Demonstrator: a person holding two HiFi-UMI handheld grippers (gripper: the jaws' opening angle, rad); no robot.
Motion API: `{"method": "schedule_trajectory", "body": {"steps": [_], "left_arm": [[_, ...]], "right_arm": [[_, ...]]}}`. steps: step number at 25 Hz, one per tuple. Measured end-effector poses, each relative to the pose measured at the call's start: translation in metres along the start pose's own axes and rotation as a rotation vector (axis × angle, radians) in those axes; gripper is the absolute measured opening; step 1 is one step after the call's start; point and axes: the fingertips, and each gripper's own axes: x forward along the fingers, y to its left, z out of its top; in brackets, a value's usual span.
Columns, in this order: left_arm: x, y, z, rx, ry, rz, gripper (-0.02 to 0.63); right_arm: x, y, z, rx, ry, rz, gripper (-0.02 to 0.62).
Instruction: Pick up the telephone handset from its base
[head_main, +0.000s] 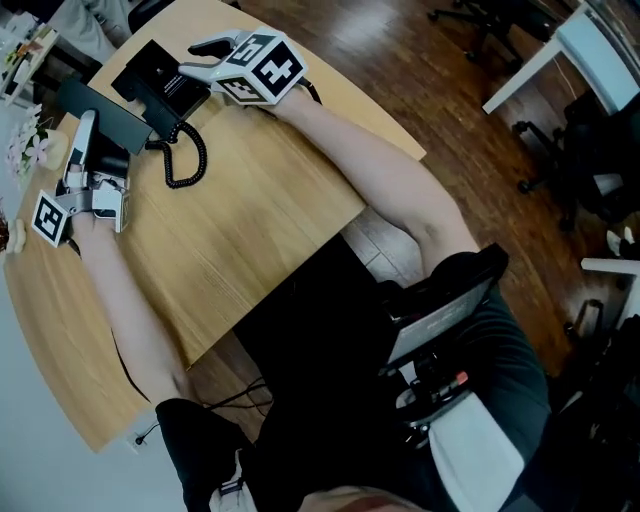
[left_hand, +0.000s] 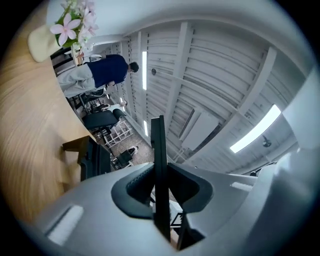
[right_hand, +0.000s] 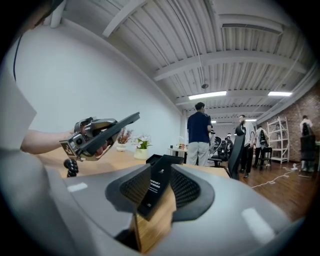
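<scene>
Black slab-shaped telephone handset (head_main: 105, 118) is off its black rectangular base (head_main: 150, 70), upper left of frame, clamped narrow in left gripper (left_hand: 160, 185). Right gripper (head_main: 192, 58), jaws wide, pinches base on light wooden table (head_main: 250, 220).

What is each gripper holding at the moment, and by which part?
Left gripper clamps the handset toward one end; right gripper appears to grip the telephone base by its edge.
</scene>
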Motion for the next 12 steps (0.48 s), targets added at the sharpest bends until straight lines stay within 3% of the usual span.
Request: {"method": "schedule_trajectory", "body": {"steps": [6,8,12], "left_arm": [[-0.021,-0.076,-0.022,0.015,-0.036,-0.115,0.080],[-0.034,-0.100,-0.029,0.028,-0.054,-0.157,0.080],[-0.052,-0.134,-0.049,0.020,-0.067,-0.226,0.080]], "right_arm": [[-0.041,0.005,0.038,0.117,-0.125,0.035,0.064],[-0.065,0.023,0.052,0.109,-0.159,0.064,0.010],[-0.138,0.065,0.057,0.103,-0.216,0.090,0.003]]}}
